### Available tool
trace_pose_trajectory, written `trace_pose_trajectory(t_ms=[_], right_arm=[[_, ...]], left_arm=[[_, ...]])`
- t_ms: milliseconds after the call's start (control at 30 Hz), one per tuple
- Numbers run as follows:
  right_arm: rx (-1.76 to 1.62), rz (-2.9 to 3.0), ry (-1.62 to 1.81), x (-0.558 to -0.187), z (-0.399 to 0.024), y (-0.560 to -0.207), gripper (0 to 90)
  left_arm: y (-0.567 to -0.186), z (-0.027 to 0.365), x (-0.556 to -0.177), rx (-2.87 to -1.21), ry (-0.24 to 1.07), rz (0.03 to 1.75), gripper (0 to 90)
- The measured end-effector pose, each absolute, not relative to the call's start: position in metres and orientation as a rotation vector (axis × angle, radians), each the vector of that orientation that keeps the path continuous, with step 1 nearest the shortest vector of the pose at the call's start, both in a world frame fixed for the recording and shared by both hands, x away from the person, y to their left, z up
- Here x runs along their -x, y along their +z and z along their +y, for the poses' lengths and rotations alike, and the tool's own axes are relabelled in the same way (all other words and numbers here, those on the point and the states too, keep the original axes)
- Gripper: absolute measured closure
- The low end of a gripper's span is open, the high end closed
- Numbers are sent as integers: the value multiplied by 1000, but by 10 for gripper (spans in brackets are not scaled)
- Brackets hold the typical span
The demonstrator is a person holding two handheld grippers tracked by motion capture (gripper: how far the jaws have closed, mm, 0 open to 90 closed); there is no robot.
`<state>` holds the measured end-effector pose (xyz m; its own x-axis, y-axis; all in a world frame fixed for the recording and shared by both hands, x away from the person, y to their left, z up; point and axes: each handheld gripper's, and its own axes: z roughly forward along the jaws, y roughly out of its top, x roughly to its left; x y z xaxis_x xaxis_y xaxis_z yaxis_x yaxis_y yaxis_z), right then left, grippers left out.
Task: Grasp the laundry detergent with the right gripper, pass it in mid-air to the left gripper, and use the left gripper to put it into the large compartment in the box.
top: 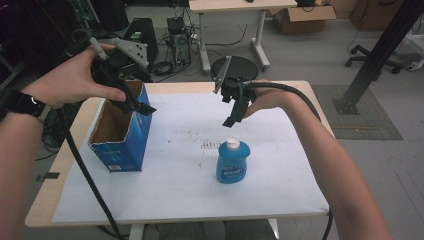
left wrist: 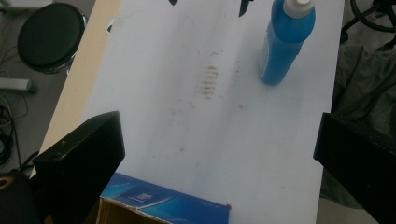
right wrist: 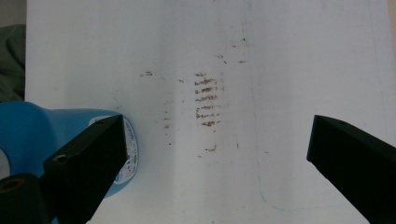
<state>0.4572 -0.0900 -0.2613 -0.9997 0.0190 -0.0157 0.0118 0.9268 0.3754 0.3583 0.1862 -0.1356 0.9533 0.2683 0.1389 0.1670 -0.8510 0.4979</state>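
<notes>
A blue bottle (top: 233, 162) with a white cap stands upright near the middle of the white sheet (top: 180, 180) that covers the table (top: 50, 192). To its left, well apart, an open blue box (top: 122, 132) stands at the left side of the sheet, its brown cardboard inside showing.

The left gripper (top: 137, 106) hangs over the box's open top, jaws spread wide with nothing between them; in the left gripper view the box's rim (left wrist: 163, 205) lies just below the jaws. The right gripper (top: 235, 117) hovers above and just beyond the bottle, pointing down, jaws also wide and empty; in the right gripper view the bottle (right wrist: 32, 135) sits beside one jaw, not between the two.

A patch of brown smudges (top: 206, 146) marks the sheet just left of the bottle. Nothing lies between bottle and box. Beyond the far edge stand a round black stool (top: 240, 67), a second table (top: 235, 7) and cardboard boxes (top: 300, 17) on the floor.
</notes>
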Motion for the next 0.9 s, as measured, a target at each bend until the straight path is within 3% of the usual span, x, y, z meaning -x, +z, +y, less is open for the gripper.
trace_pose_trajectory(t_ms=[433, 900], right_arm=[[-19, 3056, 648, -458, -97, -254, 51], [-31, 2957, 877, -442, -137, -226, 33]], left_arm=[[-135, 183, -359, -2631, 274, 325, 26], [-139, 175, -358, -2644, 272, 320, 26]])
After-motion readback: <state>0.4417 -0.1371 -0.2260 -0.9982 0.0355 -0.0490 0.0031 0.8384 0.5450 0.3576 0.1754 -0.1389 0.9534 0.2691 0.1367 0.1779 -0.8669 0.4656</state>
